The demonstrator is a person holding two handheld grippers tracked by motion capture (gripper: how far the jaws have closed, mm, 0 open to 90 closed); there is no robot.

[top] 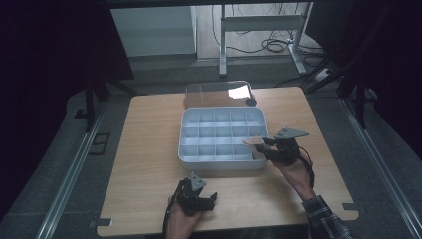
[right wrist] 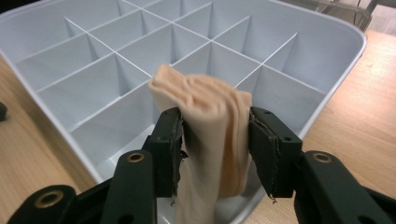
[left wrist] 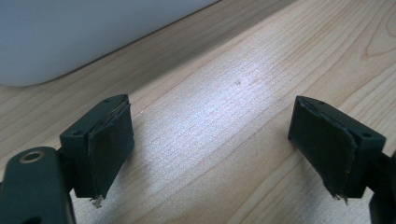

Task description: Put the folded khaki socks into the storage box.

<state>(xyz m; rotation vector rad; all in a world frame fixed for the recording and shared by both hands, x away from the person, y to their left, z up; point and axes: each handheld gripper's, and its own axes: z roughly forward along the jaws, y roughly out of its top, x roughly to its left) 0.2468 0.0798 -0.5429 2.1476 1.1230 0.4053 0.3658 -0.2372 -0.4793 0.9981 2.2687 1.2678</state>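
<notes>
Right gripper view, tool (right wrist: 215, 140) part-open, touching beige cloth (right wrist: 212, 126)

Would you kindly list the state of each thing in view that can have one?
Divided tray: open, compartments empty.
Clear lid: off, lying behind the tray.
Folded beige cloth: between the right gripper's pads, over the tray's near corner.
Right gripper: shut on the cloth.
Left gripper: open, empty, over the table.
</notes>
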